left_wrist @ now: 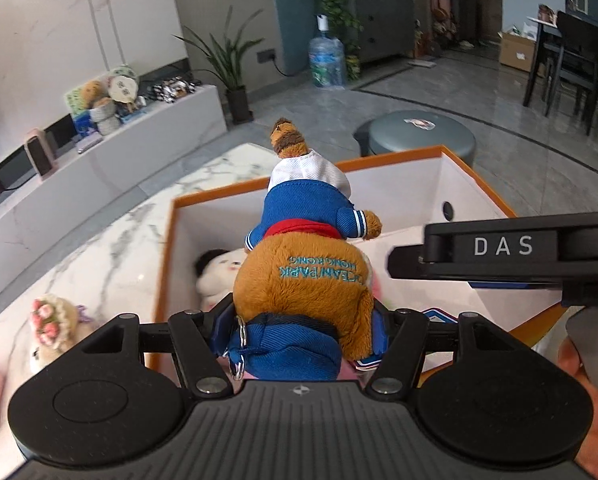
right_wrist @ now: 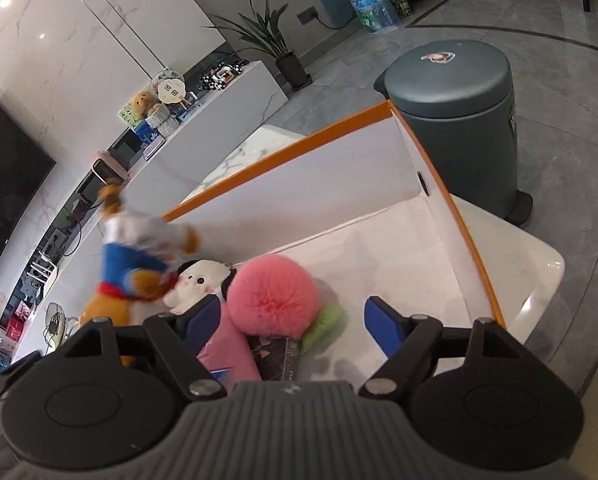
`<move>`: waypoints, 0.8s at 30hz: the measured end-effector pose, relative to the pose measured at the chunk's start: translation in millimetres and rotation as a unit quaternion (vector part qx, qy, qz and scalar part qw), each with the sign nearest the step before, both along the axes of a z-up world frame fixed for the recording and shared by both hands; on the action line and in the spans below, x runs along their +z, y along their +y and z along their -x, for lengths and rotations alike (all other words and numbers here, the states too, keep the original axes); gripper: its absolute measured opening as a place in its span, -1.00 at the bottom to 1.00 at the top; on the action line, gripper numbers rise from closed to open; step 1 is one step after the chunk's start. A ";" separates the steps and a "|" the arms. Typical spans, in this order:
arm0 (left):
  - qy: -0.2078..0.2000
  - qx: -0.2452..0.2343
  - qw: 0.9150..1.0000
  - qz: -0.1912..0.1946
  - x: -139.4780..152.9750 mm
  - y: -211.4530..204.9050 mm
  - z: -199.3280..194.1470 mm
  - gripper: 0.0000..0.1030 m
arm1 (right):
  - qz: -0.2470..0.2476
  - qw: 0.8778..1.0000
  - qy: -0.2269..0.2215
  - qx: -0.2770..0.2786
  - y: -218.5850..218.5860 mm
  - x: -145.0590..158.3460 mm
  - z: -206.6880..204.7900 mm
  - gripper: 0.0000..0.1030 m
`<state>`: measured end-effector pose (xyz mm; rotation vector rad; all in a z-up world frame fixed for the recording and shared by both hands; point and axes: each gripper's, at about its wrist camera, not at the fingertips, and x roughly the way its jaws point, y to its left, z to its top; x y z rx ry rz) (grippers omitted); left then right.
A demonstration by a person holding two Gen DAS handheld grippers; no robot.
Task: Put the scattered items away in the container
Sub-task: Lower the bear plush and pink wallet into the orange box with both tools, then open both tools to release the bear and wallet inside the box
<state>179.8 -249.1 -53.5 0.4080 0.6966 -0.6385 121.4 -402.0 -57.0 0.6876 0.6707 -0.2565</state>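
Left gripper (left_wrist: pixel 299 320): pinching the brown plush (left_wrist: pixel 303 272) above the box's near-left corner.
Right gripper (right_wrist: pixel 295 320): spread, hovering inside the orange-rimmed box (right_wrist: pixel 435 168).
Box floor: lying bare toward its far-right corner.

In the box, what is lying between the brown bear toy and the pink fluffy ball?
A small white plush toy lies between the bear and the pink ball, inside the box. The right wrist view shows this.
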 end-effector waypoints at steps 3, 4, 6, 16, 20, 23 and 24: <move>0.020 -0.007 1.000 -0.006 -9.5 -10.5 -3.3 0.42 | 0.018 1.000 -0.015 -0.006 -0.4 7.5 4.9 0.57; 0.029 -0.008 1.000 -0.006 -12.8 -13.2 -4.0 0.43 | 0.025 0.999 -0.022 -0.008 -0.9 10.7 6.7 0.57; 0.051 -0.014 0.999 0.000 -16.9 -16.6 -4.8 0.43 | 0.029 0.999 -0.036 -0.015 -5.2 15.3 9.7 0.57; 0.097 -0.028 0.995 0.004 -38.3 -41.1 -6.6 0.46 | 0.014 0.999 -0.024 -0.030 -17.7 8.1 10.5 0.57; 0.103 -0.021 0.994 0.004 -39.1 -40.2 -7.7 0.49 | 0.014 0.999 -0.020 -0.029 -17.0 7.0 9.1 0.57; 0.103 -0.020 0.995 0.002 -37.3 -40.2 -5.8 0.53 | 0.016 0.999 -0.017 -0.027 -15.4 6.3 7.7 0.57; 0.105 -0.019 0.994 0.004 -37.1 -39.8 -5.9 0.54 | 0.019 0.999 -0.016 -0.026 -14.2 6.2 7.1 0.57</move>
